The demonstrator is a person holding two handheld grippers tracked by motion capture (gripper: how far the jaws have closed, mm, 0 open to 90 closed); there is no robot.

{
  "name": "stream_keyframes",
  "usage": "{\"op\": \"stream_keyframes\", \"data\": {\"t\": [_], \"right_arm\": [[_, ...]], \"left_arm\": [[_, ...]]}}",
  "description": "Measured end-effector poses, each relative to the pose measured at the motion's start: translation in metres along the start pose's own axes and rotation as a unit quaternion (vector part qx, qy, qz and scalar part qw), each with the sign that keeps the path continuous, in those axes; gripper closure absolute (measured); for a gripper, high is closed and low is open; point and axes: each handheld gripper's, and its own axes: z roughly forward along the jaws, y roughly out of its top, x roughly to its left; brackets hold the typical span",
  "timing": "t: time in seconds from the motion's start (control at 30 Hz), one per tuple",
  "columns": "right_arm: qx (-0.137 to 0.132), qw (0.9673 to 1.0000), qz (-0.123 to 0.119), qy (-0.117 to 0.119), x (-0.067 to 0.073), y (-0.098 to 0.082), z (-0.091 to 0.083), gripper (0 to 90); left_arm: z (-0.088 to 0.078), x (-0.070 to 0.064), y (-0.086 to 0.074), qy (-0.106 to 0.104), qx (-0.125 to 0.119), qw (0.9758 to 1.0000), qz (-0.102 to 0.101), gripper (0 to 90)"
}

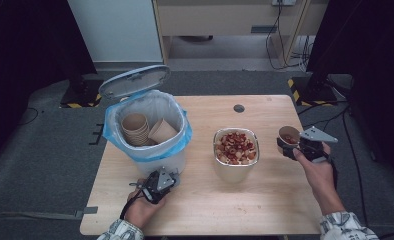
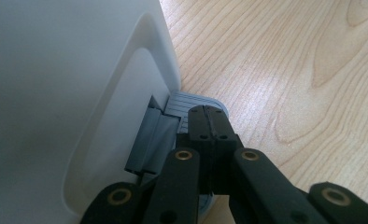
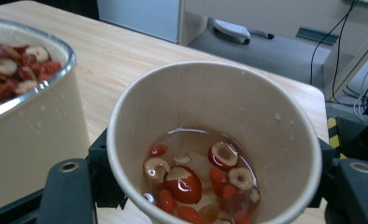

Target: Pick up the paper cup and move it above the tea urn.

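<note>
My right gripper [image 1: 291,145] is shut on a brown paper cup [image 1: 288,136] at the table's right side, held above the wood. In the right gripper view the paper cup [image 3: 215,140] sits between the jaws and holds liquid with red fruit pieces [image 3: 184,184]. A metal-rimmed container [image 1: 235,150] full of red and pale fruit slices stands at the table's middle, left of the cup. My left gripper [image 1: 169,176] is shut, its tips pressed down on the grey foot pedal [image 2: 191,103] of the white bin [image 1: 152,131], whose lid [image 1: 134,80] stands open.
The bin has a blue liner [image 1: 116,141] and holds stacked paper cups [image 1: 136,128] and one tilted cup [image 1: 162,131]. The wooden table [image 1: 265,200] has a small round grommet [image 1: 239,108] near its far edge. Cables [image 1: 285,50] lie on the floor beyond.
</note>
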Motion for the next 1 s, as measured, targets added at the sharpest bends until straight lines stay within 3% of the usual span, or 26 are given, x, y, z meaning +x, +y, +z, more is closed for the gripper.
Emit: {"op": "stream_keyframes", "data": {"t": [0.53, 1.0], "right_arm": [[-0.017, 0.9991, -0.038, -0.009, -0.007, 0.052, -0.002, 30.5], [-0.02, 0.9983, -0.055, -0.005, -0.005, 0.08, 0.006, 30.5]], "left_arm": [[0.0, 0.0, 0.0, 0.0, 0.001, 1.0, 0.002, 89.8], [0.0, 0.0, 0.0, 0.0, 0.001, 1.0, 0.001, 89.8]]}}
